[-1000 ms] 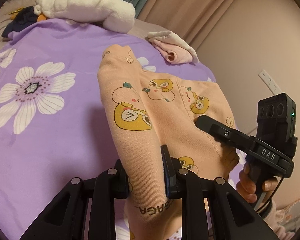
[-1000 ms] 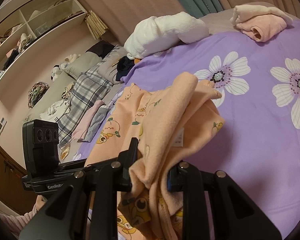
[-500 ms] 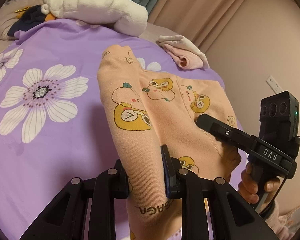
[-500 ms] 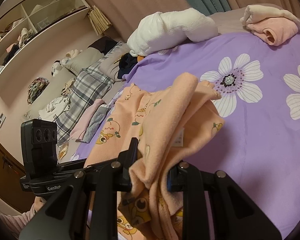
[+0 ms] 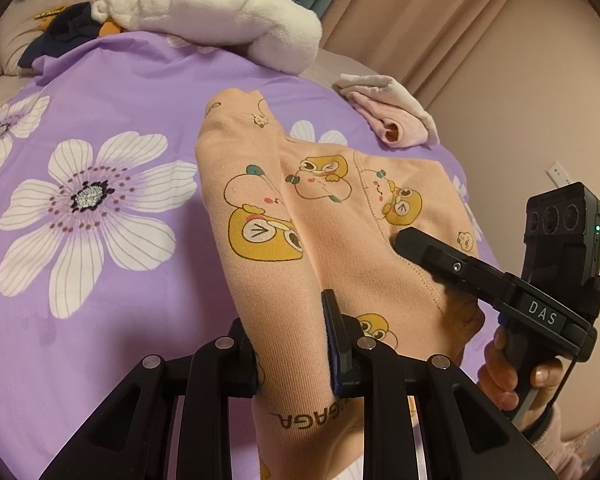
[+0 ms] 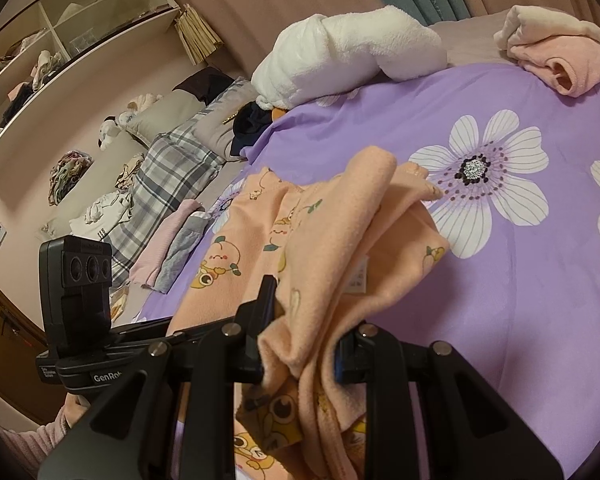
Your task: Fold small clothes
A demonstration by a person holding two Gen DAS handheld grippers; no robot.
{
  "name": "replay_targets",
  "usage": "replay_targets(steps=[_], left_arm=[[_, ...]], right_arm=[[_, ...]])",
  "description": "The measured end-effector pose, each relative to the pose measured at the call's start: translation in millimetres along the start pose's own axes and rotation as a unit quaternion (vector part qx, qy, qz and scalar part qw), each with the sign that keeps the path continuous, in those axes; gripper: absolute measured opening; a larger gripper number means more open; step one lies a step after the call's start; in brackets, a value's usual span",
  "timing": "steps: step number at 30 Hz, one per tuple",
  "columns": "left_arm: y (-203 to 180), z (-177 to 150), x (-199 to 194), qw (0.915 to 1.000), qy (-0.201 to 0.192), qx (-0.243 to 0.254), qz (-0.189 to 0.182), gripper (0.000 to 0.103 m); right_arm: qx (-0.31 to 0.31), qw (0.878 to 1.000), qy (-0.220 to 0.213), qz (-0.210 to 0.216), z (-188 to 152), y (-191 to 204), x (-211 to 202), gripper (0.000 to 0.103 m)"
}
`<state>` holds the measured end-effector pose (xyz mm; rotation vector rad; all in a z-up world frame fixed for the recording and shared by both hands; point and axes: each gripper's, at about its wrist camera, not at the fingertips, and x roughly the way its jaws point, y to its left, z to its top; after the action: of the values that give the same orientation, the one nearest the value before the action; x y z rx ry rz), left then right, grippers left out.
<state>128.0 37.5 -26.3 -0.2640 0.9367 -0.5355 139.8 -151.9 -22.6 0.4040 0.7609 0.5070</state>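
Bedroom w/ a purple flower-print bedspread point(image 5: 112, 92) as the work surface; the peach garment point(image 5: 320, 208) w/ the cartoon print is partly draped on it, near end lifted off the bed between both tools. Left gripper point(image 5: 292, 344) is pinching a bunched band of the fabric, ribbed hem w/ lettering hanging below the pads; right gripper point(image 6: 304, 336) is clamped on another gathered edge, cloth spilling over and under it. Looks like mid-fold, near edge being carried toward the far end.

To do it well imo: keep both pinches level so the edge stays straight; carry it low over the cloth rather than high, so the loose part doesn't drag or roll; line the held edge up w/ the far edge before letting go; release both sides together. Right side is bunched thick, so it may need a smoothing pass after.

Room stuff: white plush point(image 6: 352, 52) and a pink folded piece point(image 6: 560, 56) at the far end of the bed; plaid blanket point(image 6: 172, 176) off to the side; open shelves point(image 6: 72, 36) w/ clothes along the wall; curtains behind.
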Motion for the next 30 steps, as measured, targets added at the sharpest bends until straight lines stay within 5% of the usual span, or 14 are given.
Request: replay_targets(steps=[30], left_arm=[[35.9, 28.6, 48.2, 0.9993, 0.019, -0.013, 0.030, 0.022]], right_arm=[[0.000, 0.999, 0.028, -0.016, 24.8, -27.0, 70.4, 0.024]])
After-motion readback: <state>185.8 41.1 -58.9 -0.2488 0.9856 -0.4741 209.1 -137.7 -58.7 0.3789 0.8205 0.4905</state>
